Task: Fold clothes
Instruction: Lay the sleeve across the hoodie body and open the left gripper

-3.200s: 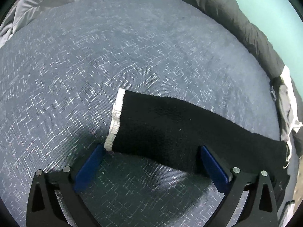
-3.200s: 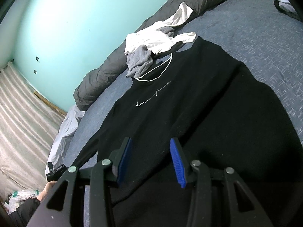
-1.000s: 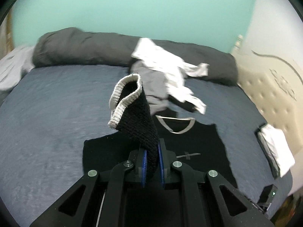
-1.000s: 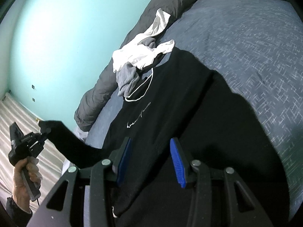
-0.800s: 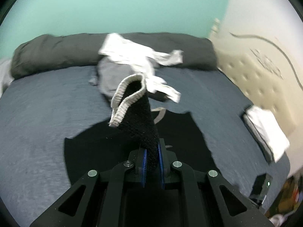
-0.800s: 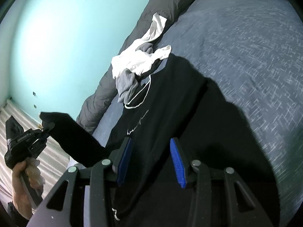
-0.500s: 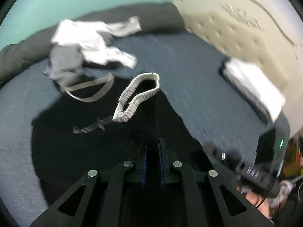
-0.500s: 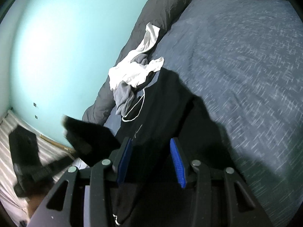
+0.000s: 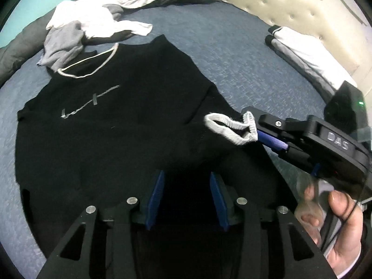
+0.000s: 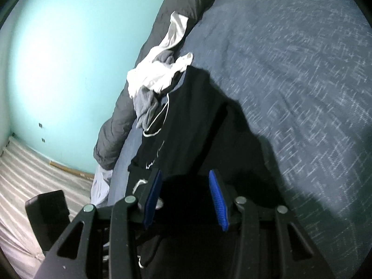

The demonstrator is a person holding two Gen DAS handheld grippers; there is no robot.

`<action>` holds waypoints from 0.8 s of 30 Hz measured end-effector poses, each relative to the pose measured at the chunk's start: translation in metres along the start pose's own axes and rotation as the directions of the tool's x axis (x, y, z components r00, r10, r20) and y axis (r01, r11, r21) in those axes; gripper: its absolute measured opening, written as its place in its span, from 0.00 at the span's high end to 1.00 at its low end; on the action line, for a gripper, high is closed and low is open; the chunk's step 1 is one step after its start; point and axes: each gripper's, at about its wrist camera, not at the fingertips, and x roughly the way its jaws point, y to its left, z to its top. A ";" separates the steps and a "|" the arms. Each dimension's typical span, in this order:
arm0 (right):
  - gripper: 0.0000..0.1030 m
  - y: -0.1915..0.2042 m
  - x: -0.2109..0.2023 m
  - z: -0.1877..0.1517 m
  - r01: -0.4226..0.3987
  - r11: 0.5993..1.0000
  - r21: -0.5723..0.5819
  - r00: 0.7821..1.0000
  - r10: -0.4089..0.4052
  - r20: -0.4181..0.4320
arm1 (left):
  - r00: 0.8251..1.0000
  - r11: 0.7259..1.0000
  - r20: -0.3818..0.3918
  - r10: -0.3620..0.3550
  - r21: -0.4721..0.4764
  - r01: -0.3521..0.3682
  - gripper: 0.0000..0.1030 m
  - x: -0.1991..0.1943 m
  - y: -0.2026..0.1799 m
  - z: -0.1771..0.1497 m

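A black sweater (image 9: 111, 121) with a white collar lies face up on the blue bedspread (image 9: 232, 46). One sleeve is folded across its body, and the white cuff (image 9: 230, 127) rests beside the tips of my right gripper (image 9: 254, 126). My left gripper (image 9: 187, 186) hovers low over the folded sleeve; its jaws are opening and the blue pads stand clear of the dark cloth below. In the right wrist view, my right gripper (image 10: 184, 193) is open over the sweater (image 10: 193, 116) near its lower edge. A hand (image 9: 337, 232) holds the right gripper's handle.
A heap of white and grey clothes (image 9: 93, 23) lies just beyond the collar, against a dark grey rolled duvet (image 10: 121, 125). A folded white and black stack (image 9: 302, 53) sits by the cream headboard (image 9: 302, 4). A teal wall (image 10: 69, 46) stands behind.
My left gripper swung down and across the sweater with the sleeve, then its jaws parted and let go. The cuff now lies by the right gripper, which shifted only slightly.
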 end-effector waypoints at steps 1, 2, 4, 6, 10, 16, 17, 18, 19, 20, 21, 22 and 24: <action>0.58 0.000 0.001 -0.001 -0.002 1.000 -0.001 1.000 0.002 -0.005 | 1.000 1.000 0.005 0.007 -0.007 -0.007 0.56 -0.005 0.006 -0.004; 0.51 0.000 0.002 -0.002 0.001 1.000 -0.002 1.000 -0.001 -0.010 | 1.000 1.000 0.009 0.018 -0.020 -0.017 0.56 -0.009 0.014 -0.008; 0.42 0.000 0.005 -0.003 0.016 1.000 -0.002 1.000 -0.016 -0.021 | 0.999 0.998 0.012 0.038 -0.048 -0.038 0.55 -0.015 0.029 -0.016; 0.41 -0.001 0.010 -0.005 0.039 0.999 0.000 0.998 -0.039 -0.039 | 0.998 0.994 0.012 0.061 -0.090 -0.059 0.55 -0.018 0.047 -0.027; 0.41 0.001 0.014 -0.006 0.094 0.995 -0.037 0.994 -0.096 -0.050 | 0.993 0.977 0.005 0.118 -0.179 -0.115 0.55 -0.022 0.090 -0.055; 0.41 0.004 0.027 -0.009 0.199 0.970 -0.141 0.972 -0.214 -0.097 | 0.978 0.947 -0.015 0.207 -0.247 -0.205 0.55 -0.026 0.134 -0.088; 0.41 0.005 0.030 -0.010 0.211 0.965 -0.156 0.968 -0.228 -0.104 | 0.975 0.941 -0.020 0.223 -0.257 -0.220 0.55 -0.026 0.141 -0.093; 0.41 0.005 0.032 -0.012 0.220 0.960 -0.171 0.964 -0.241 -0.109 | 0.972 0.936 -0.024 0.233 -0.265 -0.231 0.55 -0.026 0.147 -0.097; 0.42 0.006 0.034 -0.013 0.226 0.956 -0.185 0.962 -0.249 -0.112 | 0.970 0.931 -0.027 0.243 -0.273 -0.241 0.55 -0.027 0.152 -0.101; 0.46 0.007 0.035 -0.014 0.231 0.952 -0.200 0.960 -0.257 -0.113 | 0.969 0.929 -0.029 0.246 -0.279 -0.244 0.55 -0.027 0.156 -0.103; 0.50 0.008 0.035 -0.015 0.237 0.947 -0.216 0.957 -0.266 -0.115 | 0.969 0.927 -0.029 0.247 -0.284 -0.245 0.55 -0.027 0.158 -0.106; 0.57 0.008 0.036 -0.016 0.241 0.943 -0.228 0.955 -0.272 -0.116 | 0.968 0.924 -0.030 0.250 -0.292 -0.248 0.55 -0.028 0.161 -0.109; 0.71 0.007 0.035 -0.017 0.243 0.942 -0.231 0.955 -0.274 -0.117 | 0.968 0.921 -0.031 0.250 -0.301 -0.247 0.55 -0.026 0.165 -0.112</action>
